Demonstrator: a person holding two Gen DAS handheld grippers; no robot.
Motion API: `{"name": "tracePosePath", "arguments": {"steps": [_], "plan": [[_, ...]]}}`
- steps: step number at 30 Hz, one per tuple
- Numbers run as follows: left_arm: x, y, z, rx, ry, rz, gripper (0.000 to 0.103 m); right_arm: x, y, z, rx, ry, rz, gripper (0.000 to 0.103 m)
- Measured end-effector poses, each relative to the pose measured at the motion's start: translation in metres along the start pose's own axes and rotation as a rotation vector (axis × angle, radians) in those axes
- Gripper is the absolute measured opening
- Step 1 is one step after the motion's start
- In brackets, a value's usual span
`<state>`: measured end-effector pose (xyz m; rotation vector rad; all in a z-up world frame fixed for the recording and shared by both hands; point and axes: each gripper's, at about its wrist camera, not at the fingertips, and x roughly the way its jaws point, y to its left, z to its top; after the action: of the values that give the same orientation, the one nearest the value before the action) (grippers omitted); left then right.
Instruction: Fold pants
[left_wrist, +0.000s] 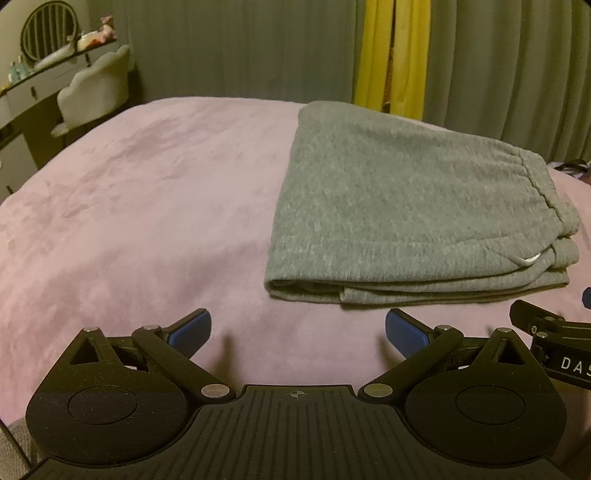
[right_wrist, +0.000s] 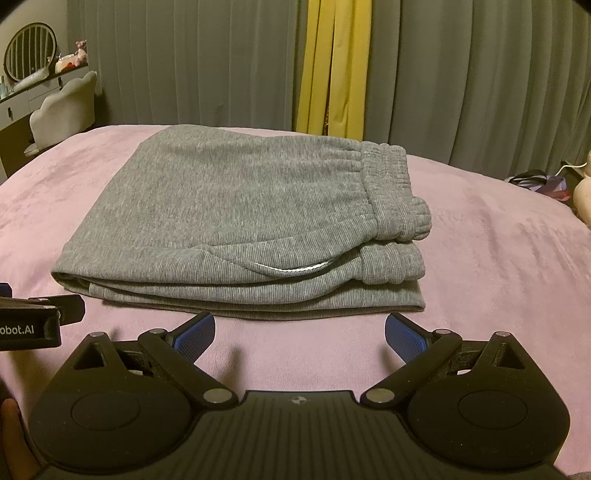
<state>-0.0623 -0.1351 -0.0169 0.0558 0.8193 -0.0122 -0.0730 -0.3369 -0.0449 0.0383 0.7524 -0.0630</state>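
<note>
Grey sweatpants (left_wrist: 406, 206) lie folded in a flat stack on the pink bed cover (left_wrist: 129, 203), waistband to the right. They also show in the right wrist view (right_wrist: 236, 218), with a white drawstring (right_wrist: 295, 271) peeking from the front fold. My left gripper (left_wrist: 297, 328) is open and empty, just in front of the stack's left corner. My right gripper (right_wrist: 300, 334) is open and empty, just in front of the stack's front edge. Neither touches the pants.
Grey curtains (right_wrist: 461, 81) with a yellow strip (right_wrist: 332, 66) hang behind the bed. A vanity desk with a round mirror (left_wrist: 48, 31) and a pale chair (left_wrist: 96, 88) stand at the back left. Bags (right_wrist: 539, 182) lie at the far right.
</note>
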Motion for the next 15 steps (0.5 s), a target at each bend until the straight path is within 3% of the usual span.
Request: {"name": "tracePosePath", "arguments": {"steps": [15], "plan": [[0.0013, 0.0022, 0.0013, -0.019, 0.011, -0.015, 0.103, -0.0007, 0.0011, 0.0005, -0.009, -0.005, 0.001, 0.099]]}}
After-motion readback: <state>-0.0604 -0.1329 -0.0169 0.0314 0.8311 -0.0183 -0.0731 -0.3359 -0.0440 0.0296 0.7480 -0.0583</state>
